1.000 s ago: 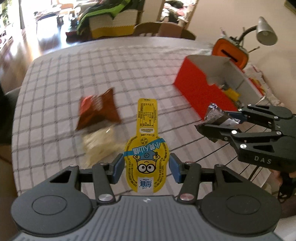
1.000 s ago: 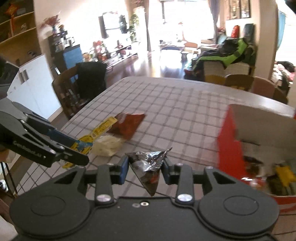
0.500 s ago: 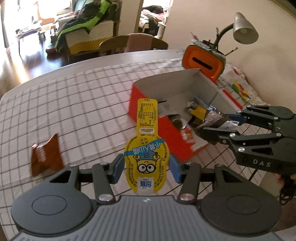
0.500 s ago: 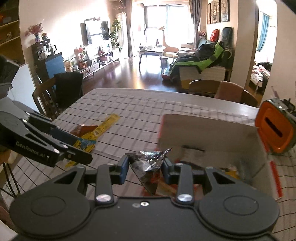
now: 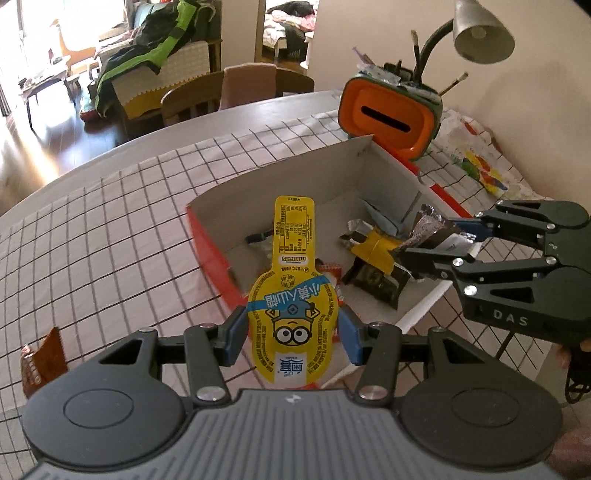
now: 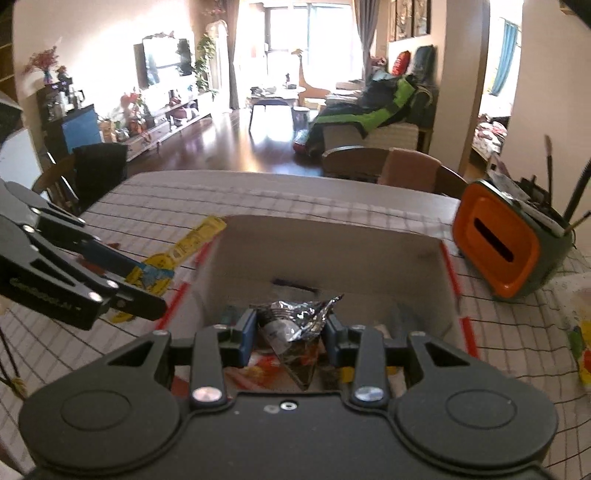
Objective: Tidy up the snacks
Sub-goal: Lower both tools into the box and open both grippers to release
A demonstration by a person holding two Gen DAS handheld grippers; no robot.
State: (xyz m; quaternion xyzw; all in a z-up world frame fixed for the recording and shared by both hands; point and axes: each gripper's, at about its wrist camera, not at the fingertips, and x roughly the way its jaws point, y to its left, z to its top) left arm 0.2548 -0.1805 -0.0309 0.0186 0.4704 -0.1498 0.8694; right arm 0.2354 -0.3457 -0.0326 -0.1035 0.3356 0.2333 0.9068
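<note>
Over the red cardboard box (image 5: 207, 236) on the checked tablecloth (image 5: 110, 221), both grippers hang with their loads. The left gripper (image 5: 293, 341) is pinching a yellow snack packet (image 5: 293, 295) with a cartoon face on it, blue pads pressed against its round lower half, the long tab pointing away toward the box's far wall. From the right wrist view that same packet (image 6: 173, 254) shows just outside the box's left wall (image 6: 207, 273), held up off the cloth. The right gripper (image 6: 290, 341) is clamped on a crinkled silver foil packet (image 6: 295, 325), its point hanging down between the pads, and it sits above the box's open inside; in the left wrist view the foil packet (image 5: 424, 230) hovers over the box's right half. Down in the box there's a yellow-and-dark wrapper (image 5: 376, 266) and a few more packets lying on the white floor, too jumbled to sort out. Left on the cloth, well apart from the box, lies a brown snack bag (image 5: 42, 363) at the picture's left edge. Beyond the box stands an orange holder (image 5: 388, 118) with brushes sticking out of it, and a grey desk lamp (image 5: 482, 33) leans in above that.
</note>
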